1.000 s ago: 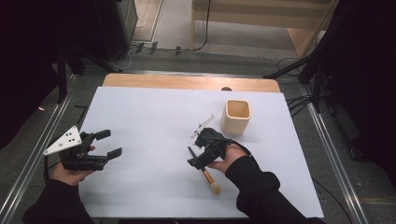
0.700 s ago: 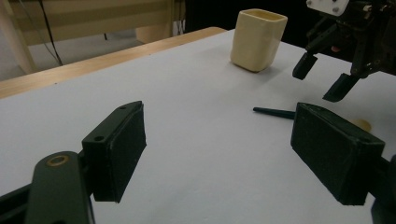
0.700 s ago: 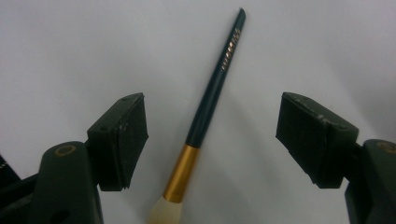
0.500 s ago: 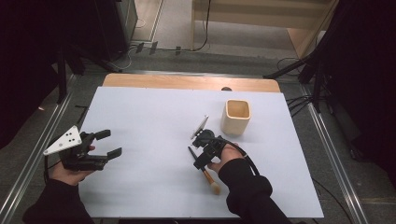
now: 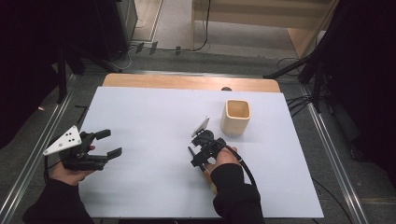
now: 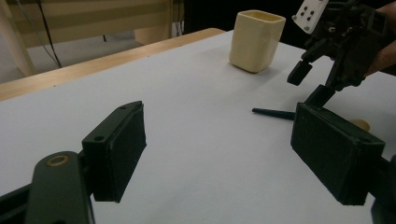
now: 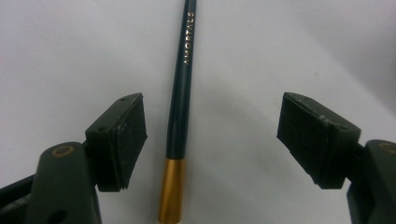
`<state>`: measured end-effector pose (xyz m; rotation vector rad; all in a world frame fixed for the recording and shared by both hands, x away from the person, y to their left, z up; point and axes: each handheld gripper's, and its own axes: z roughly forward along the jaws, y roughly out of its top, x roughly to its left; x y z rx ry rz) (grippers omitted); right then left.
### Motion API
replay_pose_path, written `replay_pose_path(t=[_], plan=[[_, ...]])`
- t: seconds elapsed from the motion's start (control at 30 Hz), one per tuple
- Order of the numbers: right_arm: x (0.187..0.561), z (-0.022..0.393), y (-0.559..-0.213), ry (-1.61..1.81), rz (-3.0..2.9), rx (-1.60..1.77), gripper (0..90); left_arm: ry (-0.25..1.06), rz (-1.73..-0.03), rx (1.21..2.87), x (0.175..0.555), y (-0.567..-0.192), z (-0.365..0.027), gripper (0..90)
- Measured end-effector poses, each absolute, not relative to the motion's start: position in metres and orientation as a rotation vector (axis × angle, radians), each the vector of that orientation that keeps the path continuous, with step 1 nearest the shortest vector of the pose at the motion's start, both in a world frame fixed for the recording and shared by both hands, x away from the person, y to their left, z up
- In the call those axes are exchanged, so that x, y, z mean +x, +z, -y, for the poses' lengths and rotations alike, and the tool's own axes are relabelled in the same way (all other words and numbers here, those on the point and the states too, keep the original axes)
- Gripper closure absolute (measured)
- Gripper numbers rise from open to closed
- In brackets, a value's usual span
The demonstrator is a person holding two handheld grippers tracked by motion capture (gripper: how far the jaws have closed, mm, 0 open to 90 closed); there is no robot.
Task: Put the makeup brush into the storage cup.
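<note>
Dark teal with a gold ferrule, a makeup brush (image 7: 180, 107) lies flat on the white bench (image 5: 149, 121), and the right claw (image 5: 198, 151) hangs over it, pointed steeply down. In the right gripper view the two black jaws stand wide apart, one on each side of the handle; neither pad touches it, and the handle lies nearer the pad on the left of that view. Its jaws have just been closing a little, with the brush between them but not gripped. Small gold lettering runs along the handle, and below the ferrule a pale strip of bristles just shows at the bottom edge.

In the left gripper view the thin dark end of the handle (image 6: 273, 113) pokes out from behind that claw's own jaw, and a tan patch of the bristle end shows just past the same jaw.

Beyond the brush, near the far right part of the bench, a cream square-sided cup (image 5: 236, 116) stands upright, well apart from the brush.

At the near left part of the bench the left claw (image 5: 108, 143) is held low over the white sheet, its jaws apart with nothing between them, well away from brush and cup.
</note>
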<state>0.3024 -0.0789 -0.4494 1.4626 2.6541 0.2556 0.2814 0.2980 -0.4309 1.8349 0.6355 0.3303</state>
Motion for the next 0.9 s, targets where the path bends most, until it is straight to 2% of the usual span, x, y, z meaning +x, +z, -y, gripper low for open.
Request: replay_pose_path(t=[0.9], plan=[[0.303,0.075,-0.48,0.192,-2.671,1.568,28.8,0.335,-0.634,1.832,0.282,-0.431,-0.298,18.3]])
